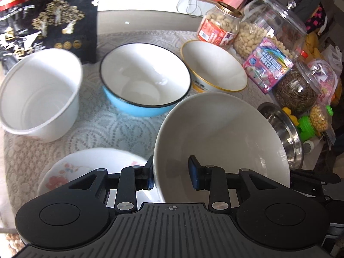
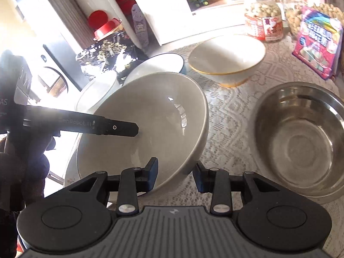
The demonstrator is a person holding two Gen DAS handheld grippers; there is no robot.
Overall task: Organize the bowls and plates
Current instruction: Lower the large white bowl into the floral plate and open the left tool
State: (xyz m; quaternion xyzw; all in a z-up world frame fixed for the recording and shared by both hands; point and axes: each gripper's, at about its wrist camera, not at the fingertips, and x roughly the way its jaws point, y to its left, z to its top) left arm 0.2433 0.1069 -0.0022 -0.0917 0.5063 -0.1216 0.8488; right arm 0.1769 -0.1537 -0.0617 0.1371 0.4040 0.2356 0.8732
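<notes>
Left wrist view. Left gripper (image 1: 172, 175), lower centre: tongs set wide, straddling the near wall of a large plain grey-white ceramic bowl (image 1: 223, 142), one pad outside, one inside; the inner pad stands off the wall, so no firm pinch is shown. The bowl tilts, apparently lifted or tipped for stacking. Lower left: flower-printed white plate (image 1: 64, 172), partly under the bowl's edge. Left: white plastic tub (image 1: 40, 94). Centre: blue enamel bowl with black rim (image 1: 146, 79). Upper centre-right: white bowl with gold rim (image 1: 215, 66). Right edge: stainless steel bowl (image 1: 283, 133), mostly hidden behind the grey-white bowl. All rest on a lace tablecloth (image 1: 120, 126). Upper right: clear snack jars (image 1: 268, 25), pushed to the table's edge, likely to leave room for crockery.

Right wrist view. Right gripper (image 2: 175, 175), lower centre: tongs wide, likewise straddling the grey-white bowl's rim without closing on it. The left gripper's finger reaches into the bowl from mid-left. The steel bowl sits at right, apart and empty; judged a possible nesting base.
</notes>
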